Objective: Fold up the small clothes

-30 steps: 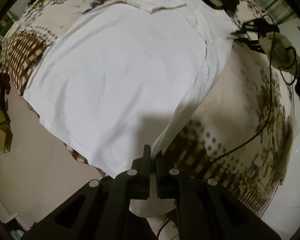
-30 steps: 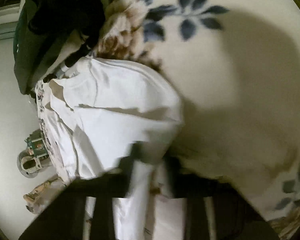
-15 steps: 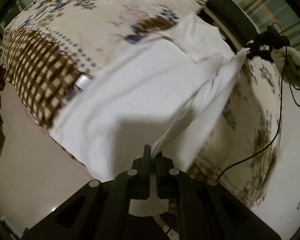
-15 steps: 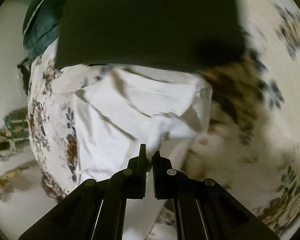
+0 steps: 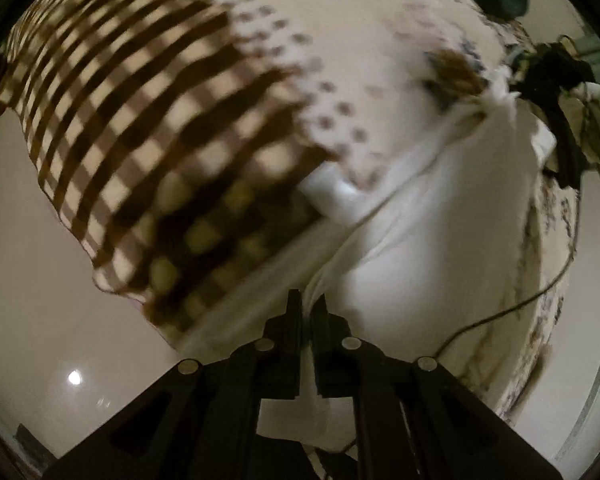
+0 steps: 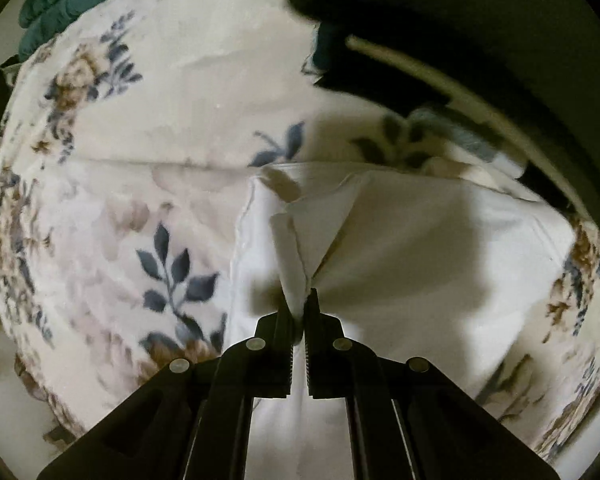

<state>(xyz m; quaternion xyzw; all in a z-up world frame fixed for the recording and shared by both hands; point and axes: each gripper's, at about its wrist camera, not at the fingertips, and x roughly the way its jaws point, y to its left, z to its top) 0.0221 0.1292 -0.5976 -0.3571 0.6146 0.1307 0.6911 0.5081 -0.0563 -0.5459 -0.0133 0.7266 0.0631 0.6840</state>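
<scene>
The white cloth [image 5: 440,236] is pinched by the left gripper [image 5: 307,300], its jaws almost closed on a bunched edge. Another edge of the cloth [image 6: 420,248] is pinched by the right gripper [image 6: 302,304], jaws nearly shut. The cloth is spread on the flowered bed [image 6: 148,140].

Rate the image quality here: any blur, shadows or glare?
Left wrist view: heavy motion blur smears the checked bedspread; only the left gripper is sharp; a small light glare on the floor. Right wrist view: mostly sharp, dim, gripper shadow across the white garment.
</scene>
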